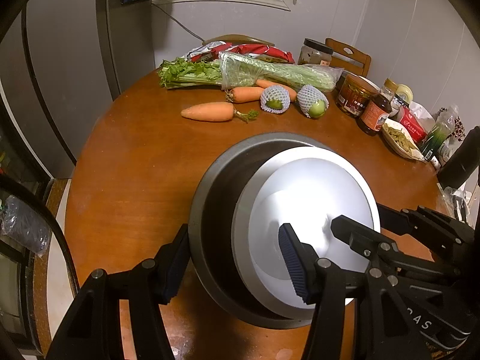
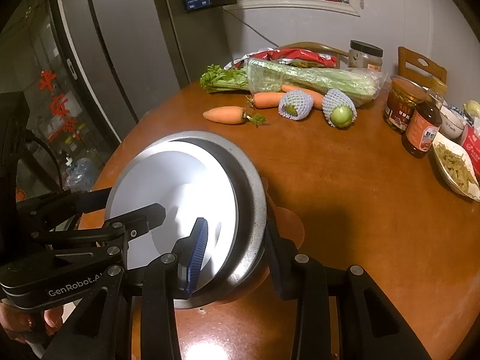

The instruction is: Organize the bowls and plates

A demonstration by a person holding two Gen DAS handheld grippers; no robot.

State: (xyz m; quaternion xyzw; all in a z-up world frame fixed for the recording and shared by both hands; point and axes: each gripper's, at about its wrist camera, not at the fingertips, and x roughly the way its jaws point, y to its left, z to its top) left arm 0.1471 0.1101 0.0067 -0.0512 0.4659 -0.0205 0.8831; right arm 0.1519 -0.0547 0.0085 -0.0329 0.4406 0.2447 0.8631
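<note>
Both tongs straddle the rim of the dark bowl (image 1: pixel 216 210), one finger inside, one outside: the left gripper (image 1: pixel 234 265) grasps the near-left rim, the right gripper (image 2: pixel 237 258) the opposite rim. A white plate (image 1: pixel 312 210) lies inside. The bowl sits on the table (image 1: pixel 135 150) between the tongs, equally near both.

White plates (image 1: pixel 312 210) in grey bowl (image 1: pixel 216 210)
</note>
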